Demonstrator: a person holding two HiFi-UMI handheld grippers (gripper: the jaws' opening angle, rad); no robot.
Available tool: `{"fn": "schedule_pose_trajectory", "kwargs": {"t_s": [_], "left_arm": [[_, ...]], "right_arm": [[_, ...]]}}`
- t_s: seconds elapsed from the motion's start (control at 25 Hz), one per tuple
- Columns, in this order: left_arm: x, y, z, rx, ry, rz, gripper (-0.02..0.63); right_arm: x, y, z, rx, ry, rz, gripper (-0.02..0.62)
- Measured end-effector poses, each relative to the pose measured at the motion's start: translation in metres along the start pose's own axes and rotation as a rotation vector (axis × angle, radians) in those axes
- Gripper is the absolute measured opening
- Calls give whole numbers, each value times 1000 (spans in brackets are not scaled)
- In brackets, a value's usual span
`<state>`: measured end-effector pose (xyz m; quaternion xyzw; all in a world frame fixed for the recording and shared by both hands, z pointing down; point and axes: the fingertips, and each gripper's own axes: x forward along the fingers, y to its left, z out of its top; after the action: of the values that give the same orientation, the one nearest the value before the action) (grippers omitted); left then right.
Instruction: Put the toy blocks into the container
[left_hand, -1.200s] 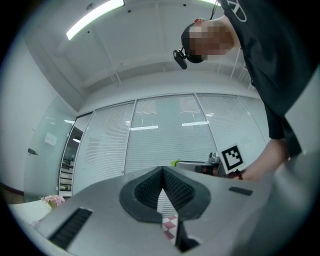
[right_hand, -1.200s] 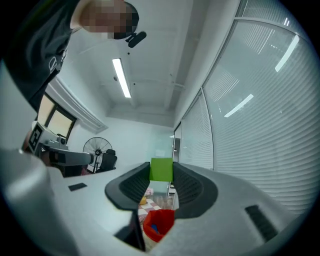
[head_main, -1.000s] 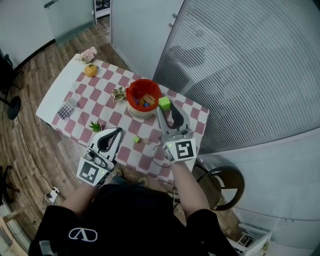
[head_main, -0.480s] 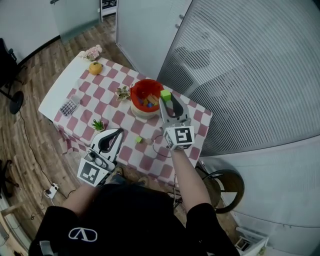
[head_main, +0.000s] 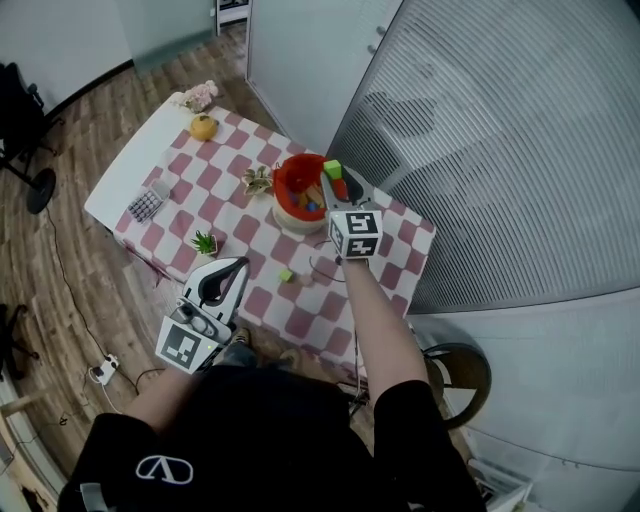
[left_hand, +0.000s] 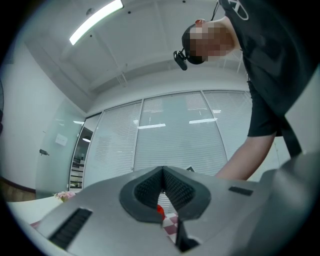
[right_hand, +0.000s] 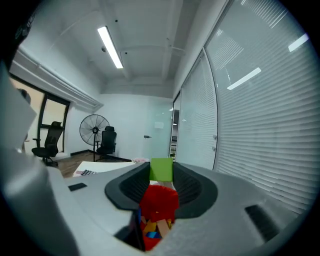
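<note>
Green block (head_main: 332, 169) carried forward, now above red container (head_main: 283, 178)

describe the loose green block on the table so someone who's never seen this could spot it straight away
Find the red-and-white checked tablecloth and the red container on it. On the container's near side, toward the person, a small loose green block lies on the cloth. Unlike the clamped green block in the right gripper by the container, nothing holds it.
</note>
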<state>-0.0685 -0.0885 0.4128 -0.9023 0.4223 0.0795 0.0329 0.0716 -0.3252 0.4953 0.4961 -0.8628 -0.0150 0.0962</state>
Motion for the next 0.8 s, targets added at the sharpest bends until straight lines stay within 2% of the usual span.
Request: {"fn": "schedule_pose_trajectory", "kwargs": {"t_s": [0.36,0.68,0.8], "left_arm": [[-15,12,-6,3,20,47,5],[-18,17,-6,8,25,59,5],[-20,16,-5,9,20,60,5]], "right_arm": [[23,0,-48,9,154,17,149],[31,10,-108,99,363,74,156],[32,14,-115,95,388,87,218]]}}
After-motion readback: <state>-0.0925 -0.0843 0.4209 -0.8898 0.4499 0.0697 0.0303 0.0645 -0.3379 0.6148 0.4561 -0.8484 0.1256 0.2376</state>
